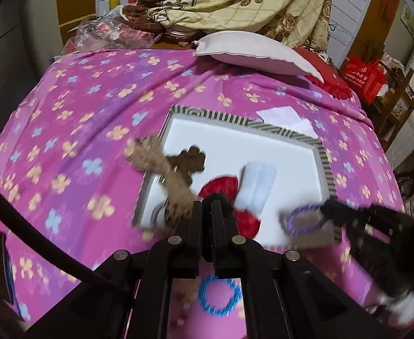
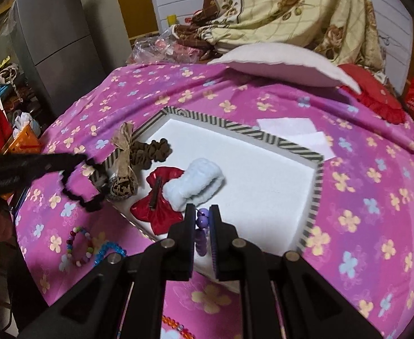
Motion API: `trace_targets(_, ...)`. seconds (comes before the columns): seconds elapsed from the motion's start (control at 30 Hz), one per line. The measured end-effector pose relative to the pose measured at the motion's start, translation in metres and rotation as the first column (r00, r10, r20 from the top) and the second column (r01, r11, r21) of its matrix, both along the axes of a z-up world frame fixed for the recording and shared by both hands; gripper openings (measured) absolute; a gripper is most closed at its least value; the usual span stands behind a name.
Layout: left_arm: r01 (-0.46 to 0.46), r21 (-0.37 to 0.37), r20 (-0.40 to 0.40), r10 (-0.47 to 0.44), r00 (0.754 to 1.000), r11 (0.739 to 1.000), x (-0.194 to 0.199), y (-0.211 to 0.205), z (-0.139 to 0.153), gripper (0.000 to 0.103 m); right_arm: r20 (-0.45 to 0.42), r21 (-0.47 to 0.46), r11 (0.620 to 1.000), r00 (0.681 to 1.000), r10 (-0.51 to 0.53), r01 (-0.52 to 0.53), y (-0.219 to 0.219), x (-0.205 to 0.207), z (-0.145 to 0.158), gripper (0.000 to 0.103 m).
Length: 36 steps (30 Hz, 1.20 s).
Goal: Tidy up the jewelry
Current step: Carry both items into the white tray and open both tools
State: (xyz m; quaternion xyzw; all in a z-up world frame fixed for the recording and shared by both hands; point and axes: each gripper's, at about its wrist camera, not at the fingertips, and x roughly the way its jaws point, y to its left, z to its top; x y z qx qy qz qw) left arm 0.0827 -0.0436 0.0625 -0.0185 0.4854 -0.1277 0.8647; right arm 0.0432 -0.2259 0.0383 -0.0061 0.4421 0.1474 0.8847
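A white tray with a striped rim [image 2: 318, 169] lies on the pink bed; it also shows in the left wrist view [image 1: 324, 158]. In it lie a brown scrunchie [image 2: 150, 151], a tan bow [image 2: 125, 152], a red bow [image 2: 161, 197] and a pale blue bow [image 2: 195, 183]. My left gripper [image 1: 206, 206] is shut on a black scrunchie [image 2: 80, 189], held over the tray's left edge. My right gripper [image 2: 202, 212] is shut on a purple bead bracelet [image 2: 201, 226], seen as a ring in the left wrist view [image 1: 303, 219], above the tray's near edge.
A blue bead bracelet [image 1: 219, 295] and a multicoloured bead bracelet [image 2: 78, 244] lie on the pink flowered cover [image 2: 376, 197] in front of the tray. A pillow [image 2: 286, 62] and white papers [image 2: 291, 130] lie beyond it. A fridge [image 2: 57, 42] stands at left.
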Motion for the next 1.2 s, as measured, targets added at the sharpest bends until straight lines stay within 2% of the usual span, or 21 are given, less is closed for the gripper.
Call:
trace_targets(0.13, -0.004, -0.014, -0.026, 0.003, 1.0, 1.0, 0.033, -0.017, -0.009, 0.018, -0.016, -0.015, 1.0, 1.0, 0.001, -0.001, 0.0, 0.014, -0.011, 0.009)
trace_targets(0.27, -0.001, -0.013, -0.032, 0.001, 0.999, 1.0, 0.059, -0.032, -0.02, 0.018, -0.034, -0.018, 0.999, 0.998, -0.048, 0.047, -0.016, 0.032, -0.023, 0.009)
trace_targets(0.47, -0.023, -0.018, -0.071, 0.022, 0.997, 1.0, 0.1, -0.046, -0.047, 0.018, -0.077, -0.022, 0.996, 0.993, -0.087, 0.086, -0.03, 0.056, -0.047, 0.009)
trace_targets(0.7, -0.08, 0.075, -0.081, 0.086, 0.993, 0.994, 0.126, -0.05, -0.076, 0.018, -0.095, -0.021, 0.993, 0.989, -0.117, 0.116, -0.03, 0.072, -0.062, 0.009)
trace_targets(0.87, -0.084, 0.102, -0.091, 0.093, 0.992, 0.991, 0.131, -0.049, -0.086, 0.018, -0.125, -0.026, 0.99, 0.983, -0.138, 0.136, -0.029, 0.077, -0.074, 0.01)
trace_targets(1.0, -0.079, 0.106, -0.095, 0.089, 0.992, 0.991, 0.131, -0.05, -0.09, 0.018, -0.135, -0.012, 0.987, 0.978, -0.158, 0.158, -0.034, 0.077, -0.076, 0.021)
trace_targets(1.03, -0.08, 0.104, -0.096, 0.09, 0.991, 0.991, 0.131, -0.05, -0.091, 0.02, -0.132, -0.004, 0.987, 0.978, -0.16, 0.161, -0.035, 0.076, -0.075, 0.025)
trace_targets(1.13, -0.079, 0.078, -0.116, 0.088, 0.989, 0.994, 0.13, -0.048, -0.091, 0.037, -0.121, 0.008, 0.985, 0.978, -0.169, 0.171, -0.039, 0.071, -0.068, 0.037)
trace_targets(1.2, -0.078, 0.071, -0.123, 0.086, 0.989, 0.994, 0.128, -0.047, -0.089, 0.039, -0.114, 0.021, 0.985, 0.979, -0.171, 0.174, -0.041, 0.067, -0.063, 0.038)
